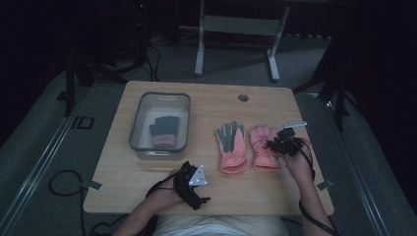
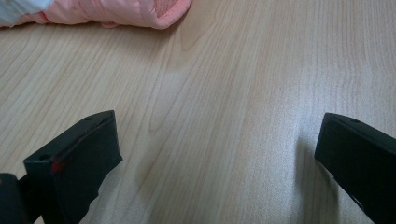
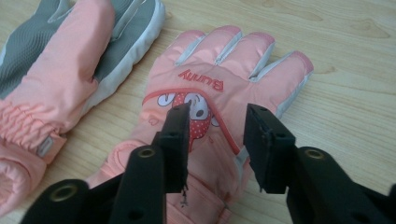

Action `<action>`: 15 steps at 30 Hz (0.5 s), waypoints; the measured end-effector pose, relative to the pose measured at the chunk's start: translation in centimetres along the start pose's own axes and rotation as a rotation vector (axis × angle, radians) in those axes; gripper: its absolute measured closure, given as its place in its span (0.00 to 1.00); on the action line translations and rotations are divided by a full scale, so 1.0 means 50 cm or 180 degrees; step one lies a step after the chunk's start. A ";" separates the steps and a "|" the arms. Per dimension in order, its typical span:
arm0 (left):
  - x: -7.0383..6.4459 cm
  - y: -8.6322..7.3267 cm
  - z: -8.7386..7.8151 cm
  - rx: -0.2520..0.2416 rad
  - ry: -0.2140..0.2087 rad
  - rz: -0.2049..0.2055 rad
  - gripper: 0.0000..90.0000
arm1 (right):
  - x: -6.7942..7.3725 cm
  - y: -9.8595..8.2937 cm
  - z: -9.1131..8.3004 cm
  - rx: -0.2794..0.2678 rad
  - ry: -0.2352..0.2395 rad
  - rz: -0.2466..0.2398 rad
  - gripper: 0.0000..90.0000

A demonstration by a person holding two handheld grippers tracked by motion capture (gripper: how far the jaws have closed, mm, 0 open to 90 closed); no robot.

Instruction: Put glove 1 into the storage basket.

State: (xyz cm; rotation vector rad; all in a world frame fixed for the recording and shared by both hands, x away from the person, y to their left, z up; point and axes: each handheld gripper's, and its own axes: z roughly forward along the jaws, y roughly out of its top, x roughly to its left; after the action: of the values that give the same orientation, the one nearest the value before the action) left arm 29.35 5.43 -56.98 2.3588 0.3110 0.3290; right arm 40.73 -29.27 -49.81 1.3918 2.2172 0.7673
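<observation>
Right claw (image 3: pixel 217 128) poised over our pink Bunny glove (image 3: pixel 219 93)
Jaws part-open, gripping nothing; lower left, left claw (image 2: pixel 215 154) gapes wide above bare counter (image 2: pixel 233 84).

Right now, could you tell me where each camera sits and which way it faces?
High view: above the person's side, looking down at the table, grey bin, two pink gloves; forearms, both grippers show.
Left gripper view: low over bare wood, its open jaws apart.
Right gripper view: over the Bunny glove, jaws open above it.
Shared: palm-up glove.

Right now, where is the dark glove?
In the high view, the dark glove lies inside the grey bin on the table's left, apart from the two pink gloves.
</observation>
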 end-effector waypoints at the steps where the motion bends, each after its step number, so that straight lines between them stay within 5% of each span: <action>1: 0.000 0.000 0.000 -0.0002 -0.0002 -0.0001 0.00 | 0.000 -0.001 0.001 0.0004 0.0010 -0.0012 0.66; 15: 0.000 -0.002 0.000 0.0001 -0.0004 0.0010 0.00 | 0.012 -0.027 0.053 0.0071 -0.0089 -0.0078 0.65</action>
State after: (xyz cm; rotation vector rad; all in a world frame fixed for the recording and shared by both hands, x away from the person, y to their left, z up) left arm 29.34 5.48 -57.05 2.3602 0.3066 0.3288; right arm 41.15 -28.57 -52.71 1.3747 2.2237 0.7126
